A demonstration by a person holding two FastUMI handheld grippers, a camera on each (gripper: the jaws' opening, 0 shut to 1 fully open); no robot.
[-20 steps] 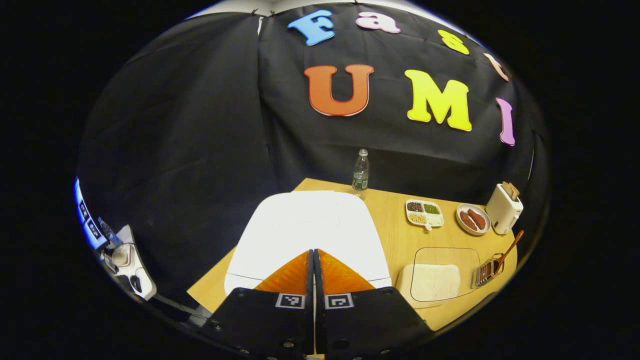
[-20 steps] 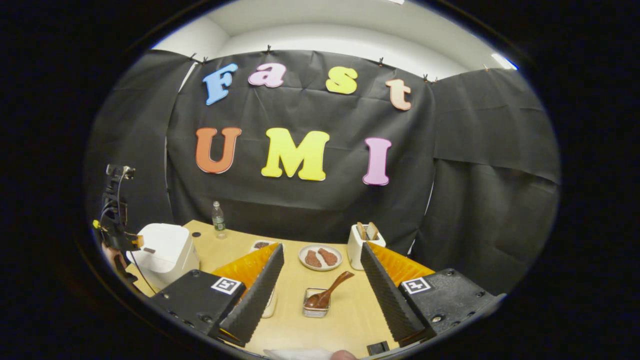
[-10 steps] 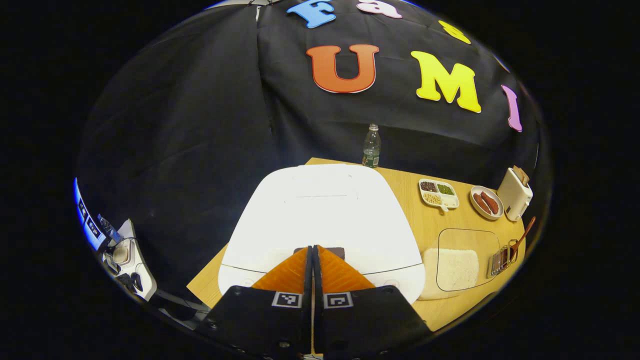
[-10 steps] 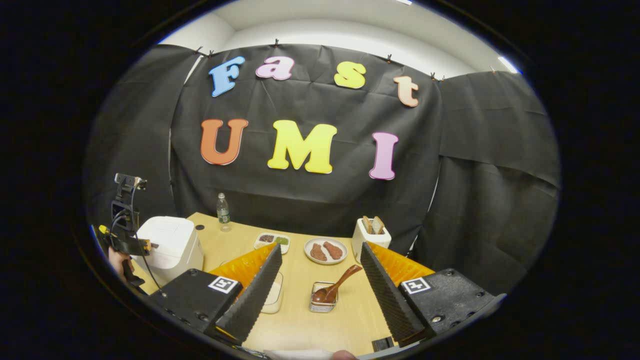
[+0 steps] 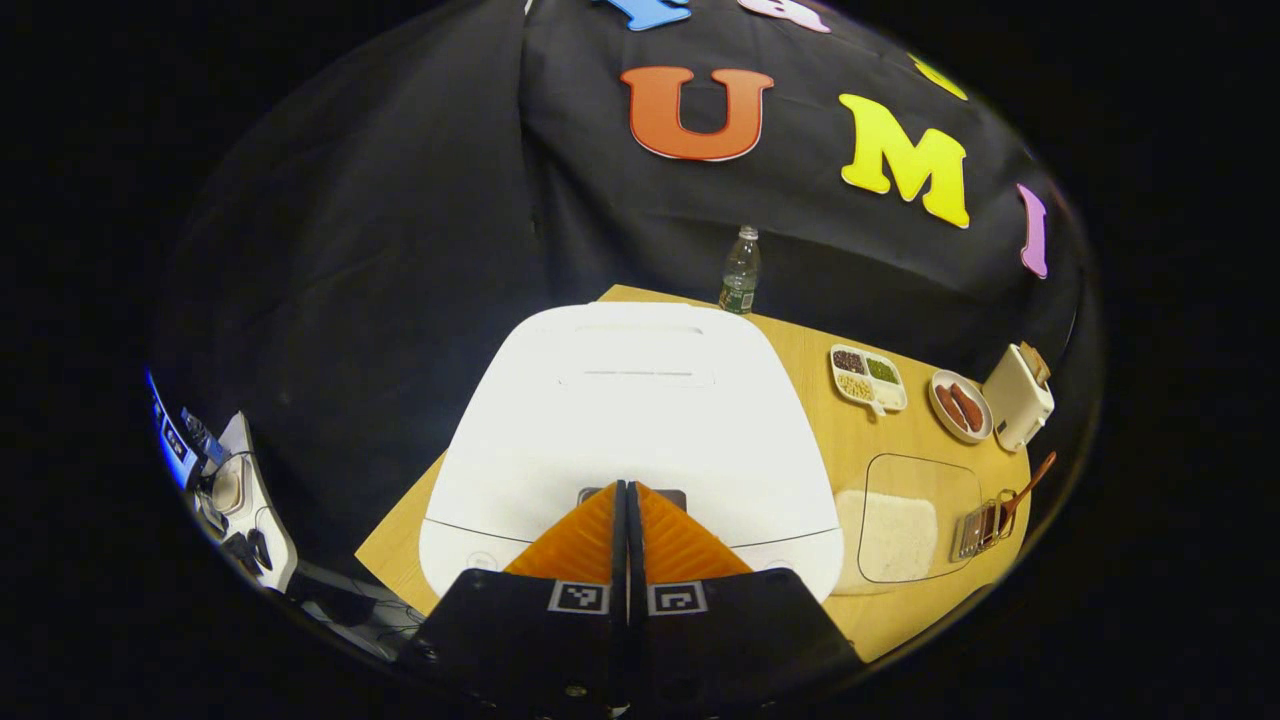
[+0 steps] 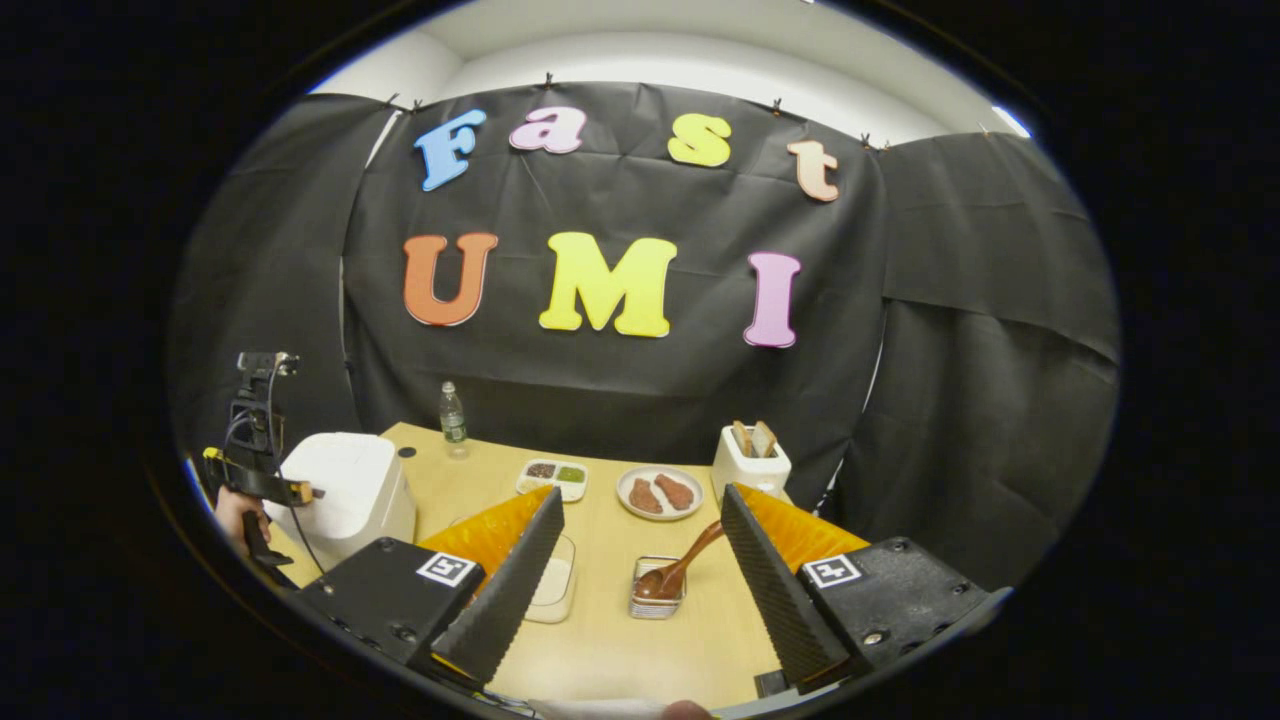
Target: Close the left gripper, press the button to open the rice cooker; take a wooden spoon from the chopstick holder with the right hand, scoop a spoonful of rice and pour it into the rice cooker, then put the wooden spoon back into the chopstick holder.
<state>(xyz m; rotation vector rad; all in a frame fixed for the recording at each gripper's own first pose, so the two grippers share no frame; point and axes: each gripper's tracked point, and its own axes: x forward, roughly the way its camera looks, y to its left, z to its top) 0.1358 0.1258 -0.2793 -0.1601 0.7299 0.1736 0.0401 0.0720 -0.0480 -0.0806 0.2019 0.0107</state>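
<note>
the left gripper [image 5: 627,492] is clenched, its two fingers pressed flat together with nothing between them, and its tips sit at the small dark button [image 5: 632,494] on the front edge of the lid of the white rice cooker [image 5: 630,400]; whether they already touch it i cannot tell. to do this step well, i'd keep the fingers together, stay centred on the button, and push straight down until the lid, which looks shut, pops up. the right gripper [image 6: 640,535] is released, fingers spread wide and holding nothing, well to the right of the rice cooker. the wooden spoon [image 6: 680,565] stands between those spread fingers but farther off, bowl down in the small wire chopstick holder [image 6: 655,598], right of the rice cooker past the clear tray of rice [image 5: 898,520]. its long axis leans, handle pointing up and away to the right.
</note>
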